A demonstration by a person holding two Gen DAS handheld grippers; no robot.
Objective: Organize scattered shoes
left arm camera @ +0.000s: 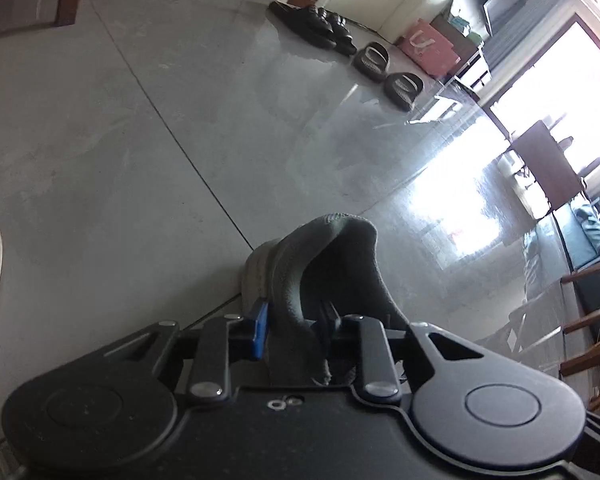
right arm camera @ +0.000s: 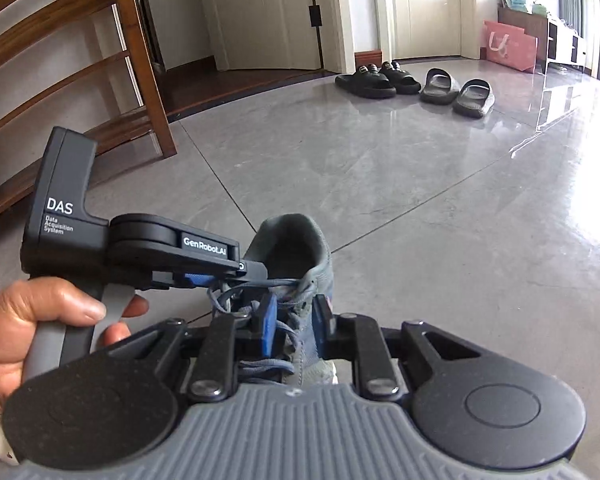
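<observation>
A grey-blue lace-up sneaker [right arm camera: 296, 268] stands on the grey tile floor right in front of me. My right gripper [right arm camera: 296, 322] is shut on its tongue and upper, blue pads on either side. My left gripper [right arm camera: 228, 276] comes in from the left of the right wrist view and pinches the sneaker's left collar. In the left wrist view the left gripper [left arm camera: 296, 328] is shut on the sneaker's grey collar [left arm camera: 332, 256]. Far off, a pair of black slides [right arm camera: 374, 78] and a pair of grey slides [right arm camera: 456, 90] stand in a row by the wall.
A wooden chair frame [right arm camera: 84, 60] stands at the left. A pink bag [right arm camera: 508, 46] leans by a white cabinet at the far right. A doorway [right arm camera: 260, 12] lies behind the slides. A dark sofa and wooden furniture [left arm camera: 580, 248] sit to the right in the left wrist view.
</observation>
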